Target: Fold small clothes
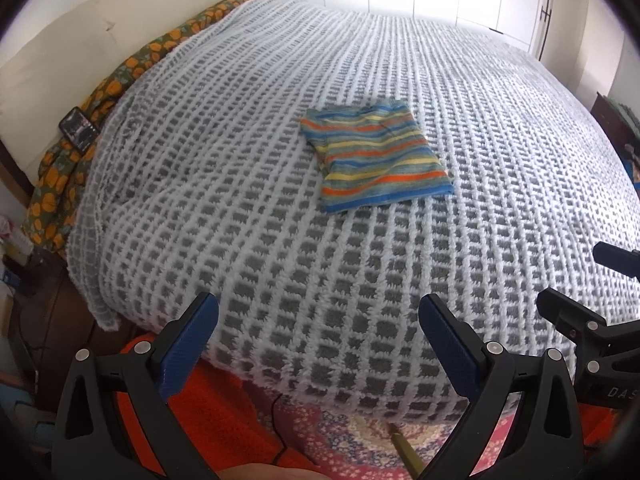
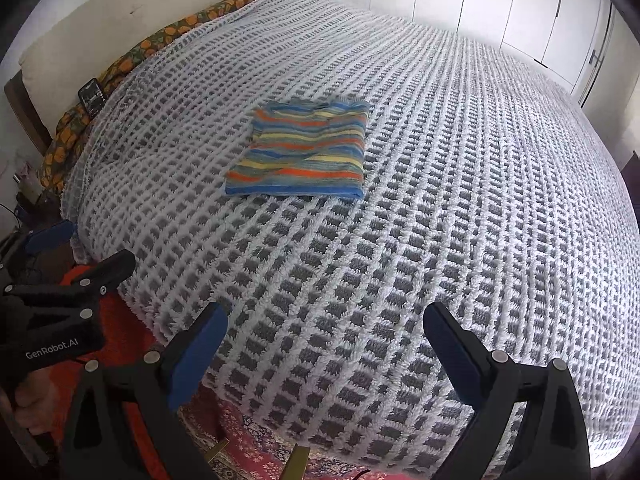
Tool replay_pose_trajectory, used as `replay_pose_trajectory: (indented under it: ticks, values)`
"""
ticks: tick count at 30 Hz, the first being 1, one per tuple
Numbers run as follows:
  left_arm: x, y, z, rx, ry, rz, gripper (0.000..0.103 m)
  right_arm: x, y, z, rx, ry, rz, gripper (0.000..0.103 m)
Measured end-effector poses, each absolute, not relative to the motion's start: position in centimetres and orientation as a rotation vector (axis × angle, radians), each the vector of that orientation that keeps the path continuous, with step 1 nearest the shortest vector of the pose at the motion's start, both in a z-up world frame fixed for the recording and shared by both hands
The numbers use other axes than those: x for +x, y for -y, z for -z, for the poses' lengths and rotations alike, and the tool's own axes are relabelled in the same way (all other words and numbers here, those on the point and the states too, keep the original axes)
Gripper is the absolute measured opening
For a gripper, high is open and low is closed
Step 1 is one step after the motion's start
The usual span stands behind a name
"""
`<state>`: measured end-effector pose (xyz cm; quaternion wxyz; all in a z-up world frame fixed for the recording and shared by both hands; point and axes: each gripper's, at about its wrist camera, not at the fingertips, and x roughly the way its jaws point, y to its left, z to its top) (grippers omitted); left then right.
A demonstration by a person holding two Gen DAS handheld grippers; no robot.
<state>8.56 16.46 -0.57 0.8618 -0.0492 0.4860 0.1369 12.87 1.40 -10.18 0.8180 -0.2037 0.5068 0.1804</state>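
Note:
A small striped garment (image 1: 376,156) in blue, orange, yellow and green lies folded into a neat rectangle on the bed; the right wrist view shows the same garment (image 2: 304,152) flat near the bed's middle. My left gripper (image 1: 318,316) hangs open above the bed's near edge, well short of the garment, nothing between its blue-padded fingers. My right gripper (image 2: 326,328) is open too and empty, also back at the near edge. Each gripper shows at the side of the other's view.
A grey-and-white checked knitted blanket (image 1: 280,240) covers the bed. A floral sheet (image 1: 116,84) and a dark phone (image 1: 78,128) lie along the cream headboard at left. White wardrobe doors (image 2: 520,8) stand behind. A patterned rug (image 1: 360,432) and orange cloth lie below.

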Motion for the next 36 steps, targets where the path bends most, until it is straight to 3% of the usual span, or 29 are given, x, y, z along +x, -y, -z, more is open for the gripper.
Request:
replay_pose_trajectory:
  ticks: [36]
  values:
    - [9.0,-16.6,1.7,-0.103,-1.056,-0.304,0.101,12.9,-1.8,9.3,-0.499,-0.995,-0.333,0.098]
